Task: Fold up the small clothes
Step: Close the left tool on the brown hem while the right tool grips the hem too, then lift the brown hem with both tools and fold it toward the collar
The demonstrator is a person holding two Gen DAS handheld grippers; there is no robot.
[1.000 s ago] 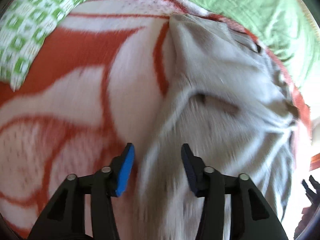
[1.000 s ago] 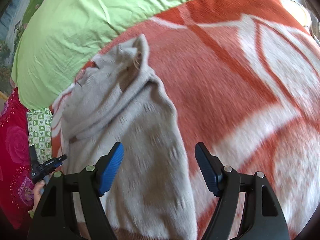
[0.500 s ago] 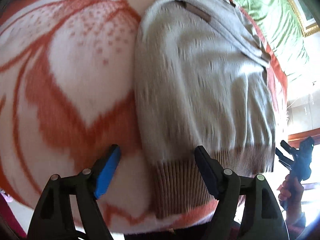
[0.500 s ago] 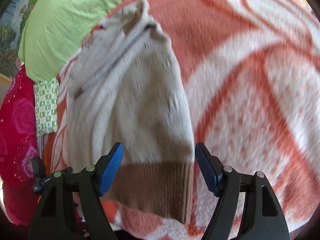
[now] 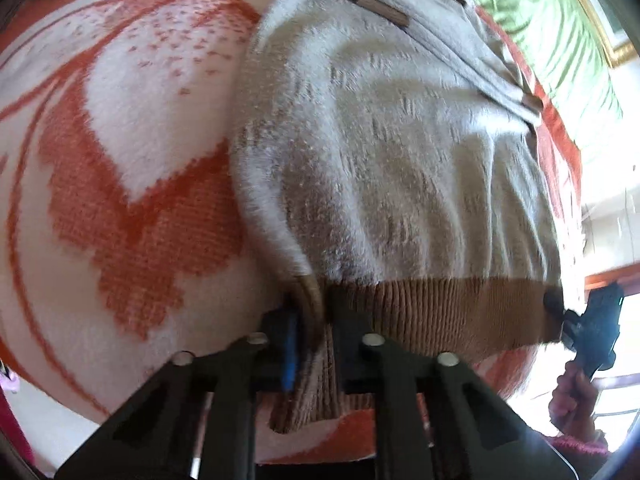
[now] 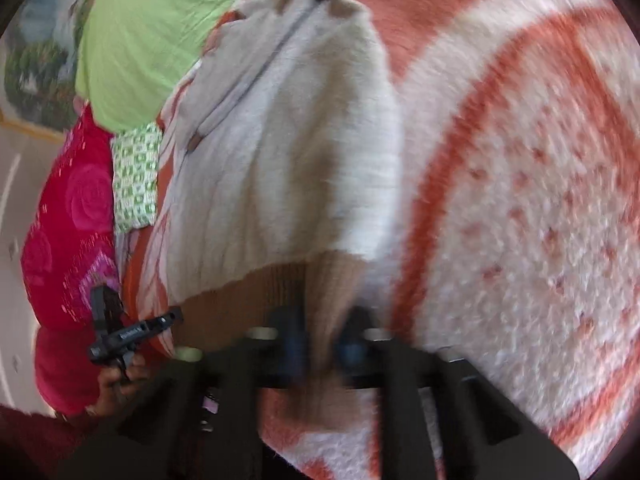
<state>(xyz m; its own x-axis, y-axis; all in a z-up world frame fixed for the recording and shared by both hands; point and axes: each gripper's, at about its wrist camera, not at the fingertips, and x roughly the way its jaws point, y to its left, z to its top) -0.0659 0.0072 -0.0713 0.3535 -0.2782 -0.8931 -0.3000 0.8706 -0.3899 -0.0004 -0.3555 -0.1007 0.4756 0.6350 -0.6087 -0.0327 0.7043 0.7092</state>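
Having just closed, the left claw [image 5: 310, 334] and the right claw [image 6: 322, 344] are each pinching a corner of the cream sweater's [image 5: 400, 152] brown ribbed hem [image 5: 440, 312] on the orange-and-white blanket [image 5: 132, 184].

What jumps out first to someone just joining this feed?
A fuzzy cream sweater lies on an orange-and-white blanket. Both grippers have just closed on its brown ribbed hem: the left gripper pinches one corner, the right gripper the other. A lime-green sheet lies beyond the collar.
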